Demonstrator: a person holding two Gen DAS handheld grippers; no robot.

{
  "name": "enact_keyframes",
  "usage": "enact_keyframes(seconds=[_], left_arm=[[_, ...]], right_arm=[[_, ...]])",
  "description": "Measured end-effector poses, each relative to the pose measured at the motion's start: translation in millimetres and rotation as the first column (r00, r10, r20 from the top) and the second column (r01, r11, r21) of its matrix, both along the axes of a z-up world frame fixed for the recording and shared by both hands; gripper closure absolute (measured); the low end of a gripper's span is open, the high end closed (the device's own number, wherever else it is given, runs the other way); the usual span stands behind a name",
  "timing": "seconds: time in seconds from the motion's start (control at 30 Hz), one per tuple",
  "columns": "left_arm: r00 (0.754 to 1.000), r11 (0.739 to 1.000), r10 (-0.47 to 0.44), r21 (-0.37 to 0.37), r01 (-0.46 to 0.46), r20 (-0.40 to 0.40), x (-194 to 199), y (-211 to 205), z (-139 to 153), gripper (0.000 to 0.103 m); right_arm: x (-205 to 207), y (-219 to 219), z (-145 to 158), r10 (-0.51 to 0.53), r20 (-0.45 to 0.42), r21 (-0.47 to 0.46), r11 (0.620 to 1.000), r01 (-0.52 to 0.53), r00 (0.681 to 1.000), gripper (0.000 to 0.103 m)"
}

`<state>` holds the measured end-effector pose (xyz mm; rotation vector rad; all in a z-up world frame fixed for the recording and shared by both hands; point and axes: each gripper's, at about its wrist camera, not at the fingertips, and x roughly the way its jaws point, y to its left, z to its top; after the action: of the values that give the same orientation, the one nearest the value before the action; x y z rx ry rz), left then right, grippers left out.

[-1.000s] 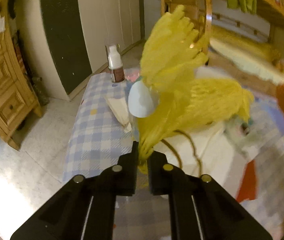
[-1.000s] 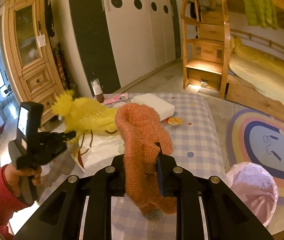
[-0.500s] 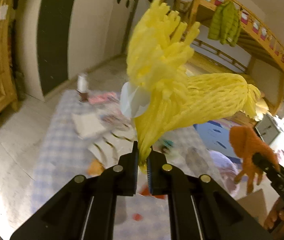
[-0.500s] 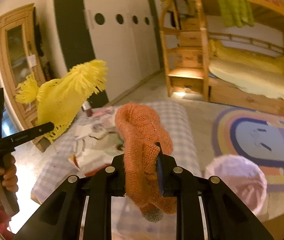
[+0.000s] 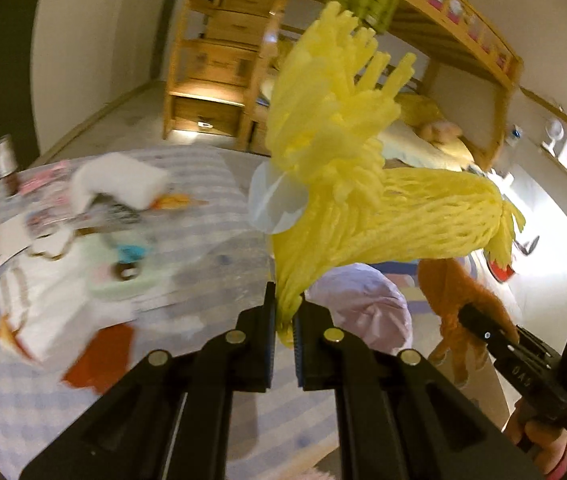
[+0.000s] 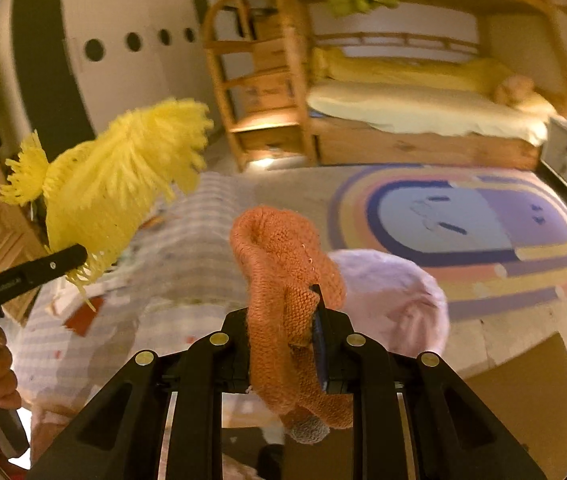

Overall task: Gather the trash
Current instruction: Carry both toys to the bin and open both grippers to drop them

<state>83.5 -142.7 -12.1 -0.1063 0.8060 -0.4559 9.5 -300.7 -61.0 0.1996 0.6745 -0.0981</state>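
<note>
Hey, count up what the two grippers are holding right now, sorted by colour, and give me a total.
Yellow: 1, the fringed yellow foam-net piece clamped in the left gripper.
Orange: 1, the orange knitted piece clamped in the right gripper.
Total: 2 held items, both lifted off the checked table.

A fringed yellow foam net (image 5: 363,200) with a white tag stands up above the pink-lined bin (image 5: 363,308), an orange knitted piece (image 6: 283,280) dangling limp just beside it.
</note>
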Motion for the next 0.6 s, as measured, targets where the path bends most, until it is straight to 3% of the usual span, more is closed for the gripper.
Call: enact_keyframes(seconds=[0.37, 0.43, 0.5, 0.57, 0.6], left_arm=[[0.986, 0.983, -0.146, 0.099, 0.153, -0.074, 46, -107, -39, 0.096], [0.980, 0.976, -0.176, 0.115, 0.187, -0.094, 55, -126, -49, 0.088], [0.977, 0.970, -0.191, 0.132, 0.203, -0.098, 58, -134, -53, 0.062], [0.974, 0.963, -0.209, 0.153, 0.221, -0.091, 62, -143, -56, 0.043], [0.973, 0.961, -0.216, 0.159, 0.227, -0.084, 63, -145, -56, 0.043]], right_arm=[[-3, -66, -29, -0.122, -0.061, 0.060, 0.990, 0.125, 0.991, 0.080], [1, -69, -33, -0.126, -0.072, 0.068, 0.989, 0.130, 0.989, 0.080], [6, -72, -37, -0.127, -0.082, 0.077, 0.988, 0.133, 0.989, 0.080], [13, -77, -42, -0.130, -0.093, 0.087, 0.987, 0.138, 0.987, 0.080], [15, -79, -44, -0.132, -0.097, 0.092, 0.986, 0.141, 0.987, 0.080]])
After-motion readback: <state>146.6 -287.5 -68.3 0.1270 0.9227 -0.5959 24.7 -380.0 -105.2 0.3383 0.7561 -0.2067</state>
